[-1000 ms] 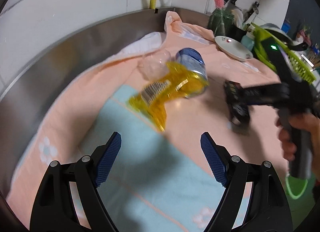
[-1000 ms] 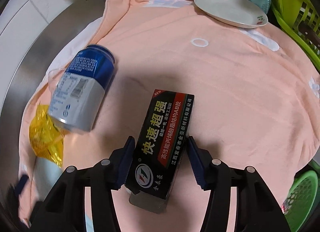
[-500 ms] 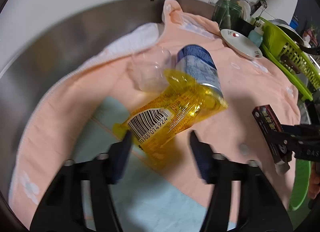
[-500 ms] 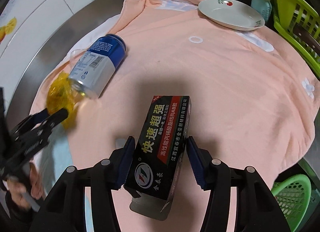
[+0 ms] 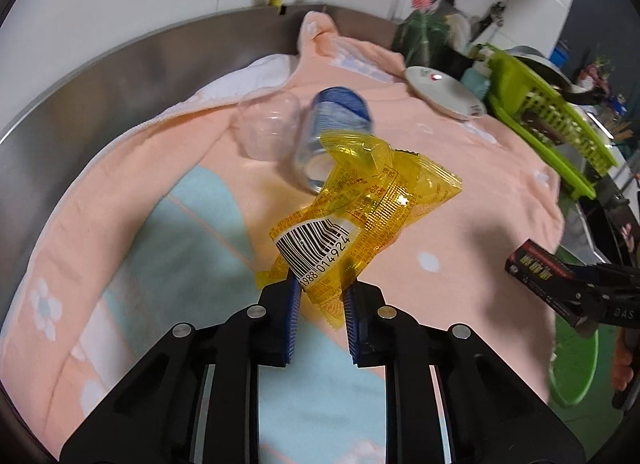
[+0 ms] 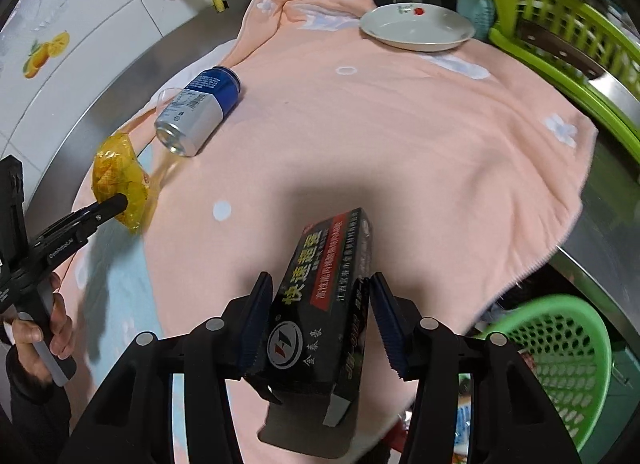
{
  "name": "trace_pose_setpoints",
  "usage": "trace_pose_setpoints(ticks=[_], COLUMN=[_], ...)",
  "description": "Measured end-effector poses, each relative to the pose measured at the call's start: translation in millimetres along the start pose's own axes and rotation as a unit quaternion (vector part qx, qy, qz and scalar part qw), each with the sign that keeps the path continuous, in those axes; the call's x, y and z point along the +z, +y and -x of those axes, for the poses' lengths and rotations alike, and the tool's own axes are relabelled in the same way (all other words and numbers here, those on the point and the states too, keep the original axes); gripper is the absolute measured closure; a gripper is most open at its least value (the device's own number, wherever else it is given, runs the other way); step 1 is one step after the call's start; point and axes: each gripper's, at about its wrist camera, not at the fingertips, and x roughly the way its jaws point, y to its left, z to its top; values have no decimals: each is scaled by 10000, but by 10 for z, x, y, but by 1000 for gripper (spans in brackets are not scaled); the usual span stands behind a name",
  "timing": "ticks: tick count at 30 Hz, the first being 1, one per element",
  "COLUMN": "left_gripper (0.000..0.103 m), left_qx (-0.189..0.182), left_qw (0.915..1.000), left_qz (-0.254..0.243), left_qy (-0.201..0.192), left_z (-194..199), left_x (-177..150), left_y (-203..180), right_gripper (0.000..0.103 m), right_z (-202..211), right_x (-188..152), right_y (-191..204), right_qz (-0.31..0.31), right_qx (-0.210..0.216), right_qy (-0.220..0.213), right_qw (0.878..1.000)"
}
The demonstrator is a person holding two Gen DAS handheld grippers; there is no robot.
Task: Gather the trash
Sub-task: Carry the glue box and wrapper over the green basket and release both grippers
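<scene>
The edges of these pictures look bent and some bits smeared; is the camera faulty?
Not faulty. Left wrist view: fisheye curving bends the steel rim; the blue can is motion-smeared, the yellow wrapper sharp. Right wrist view: the black box casts a dark shadow on the peach towel.

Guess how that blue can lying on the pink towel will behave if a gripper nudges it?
The blue can lies on its side, so a sideways push would likely roll it, though the soft pink towel may damp that. It looks like thin metal and is probably empty, so likely light and dentable. A clear cup beside it might get knocked.
</scene>
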Motion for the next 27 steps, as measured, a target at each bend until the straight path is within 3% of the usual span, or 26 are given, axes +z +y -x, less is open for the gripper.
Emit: trace_pose_setpoints(ticks=[1, 8, 15, 18, 21, 23, 27], left_gripper=[84, 84, 84, 84, 84, 84, 84], left_qx=[-42, -380, -638, -690, -656, -624, -575], left_qw=[10000, 9987, 9964, 9959, 9957, 9959, 9961], left_qz=[-12, -265, -475, -503, -541, -521, -482], left_qy=[-27, -227, -278, -308, -355, -391, -453], left_z=[57, 415, 523, 557, 612, 661, 735], left_x=[-27, -251, -356, -361, -372, -370, -361], left_y=[-38, -467, -931, -1021, -1039, -996, -882], right_gripper=[63, 66, 66, 65, 62, 52, 52], right_z=[50, 303, 520, 510, 433, 361, 208], right_x=[-52, -498, -617, -583, -554, -536, -483], right_y=[-30, -419, -594, -525, -369, -282, -106], right_qz=[-1, -259, -439, -466, -299, -232, -53], right_qx=[8, -141, 79, 313, 340, 329, 265], right_qy=[-10, 16, -87, -57, -2, 62, 139], right_qw=[10000, 9996, 9990, 9984, 9990, 9992, 9995])
